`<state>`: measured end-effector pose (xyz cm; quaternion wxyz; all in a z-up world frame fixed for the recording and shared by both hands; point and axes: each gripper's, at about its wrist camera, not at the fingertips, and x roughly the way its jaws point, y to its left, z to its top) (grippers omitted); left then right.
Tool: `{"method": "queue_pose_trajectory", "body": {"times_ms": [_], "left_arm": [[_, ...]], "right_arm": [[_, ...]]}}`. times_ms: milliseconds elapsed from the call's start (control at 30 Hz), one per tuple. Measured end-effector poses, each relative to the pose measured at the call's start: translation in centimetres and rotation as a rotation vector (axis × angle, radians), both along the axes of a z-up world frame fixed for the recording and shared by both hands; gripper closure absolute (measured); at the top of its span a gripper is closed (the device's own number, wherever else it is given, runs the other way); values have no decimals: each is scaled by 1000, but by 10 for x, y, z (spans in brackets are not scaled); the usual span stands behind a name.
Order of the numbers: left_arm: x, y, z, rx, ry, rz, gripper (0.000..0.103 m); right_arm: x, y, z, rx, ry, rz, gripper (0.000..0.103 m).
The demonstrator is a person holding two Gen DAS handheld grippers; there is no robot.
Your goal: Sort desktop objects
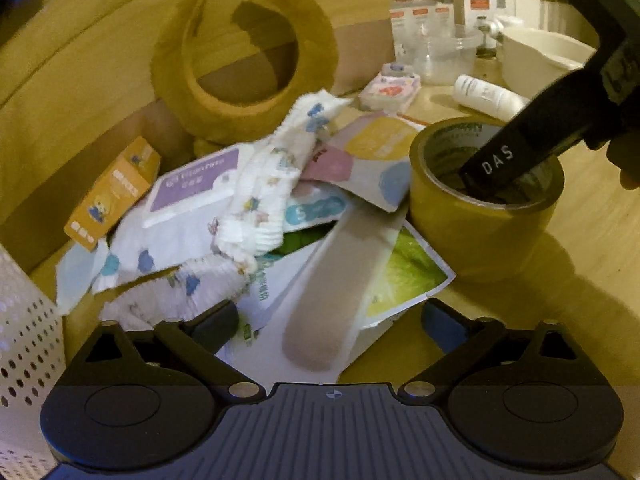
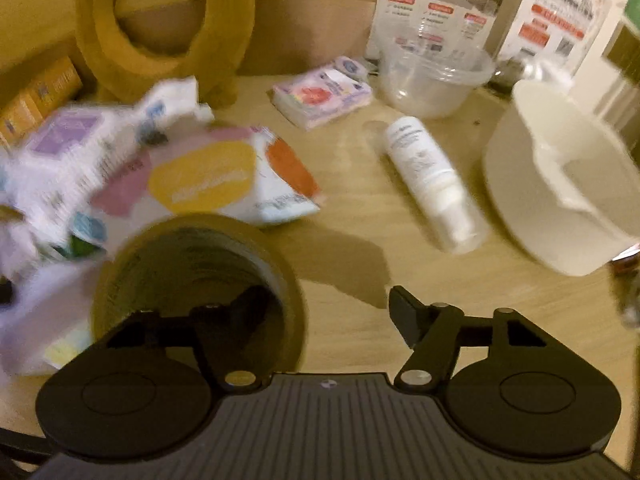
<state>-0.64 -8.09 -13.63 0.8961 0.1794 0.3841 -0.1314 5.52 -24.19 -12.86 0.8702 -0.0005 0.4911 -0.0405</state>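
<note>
A roll of brownish packing tape [image 1: 480,224] stands on end on the wooden desk. One finger [image 1: 496,164] of my right gripper reaches down into its core. In the right wrist view the tape roll [image 2: 188,248] has its near wall between the jaws of the right gripper [image 2: 326,308]; the outer pad stands clear of the wall, so it is open. My left gripper [image 1: 330,320] is open, low over a pile of flat packets [image 1: 320,280] and a printed white diaper [image 1: 260,184], touching nothing I can see.
A white bottle [image 2: 428,184] lies on the desk, with a white bowl [image 2: 560,184] to its right. Behind them are a clear plastic bowl [image 2: 436,76] and a tissue pack [image 2: 324,92]. An orange box [image 1: 116,192], a tan ring cushion [image 1: 240,60] and a perforated white basket [image 1: 24,340] stand on the left.
</note>
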Motion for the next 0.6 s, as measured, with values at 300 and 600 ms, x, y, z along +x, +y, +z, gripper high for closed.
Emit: {"method": "queue_pose_trajectory", "body": {"times_ms": [300, 600], "left_arm": [[-12, 4, 11, -43, -77, 5, 44], [-26, 18, 31, -107, -99, 18, 79]], "right_arm": [[-5, -4, 4, 73, -24, 8, 83], [-13, -13, 18, 82, -72, -17, 86]]}}
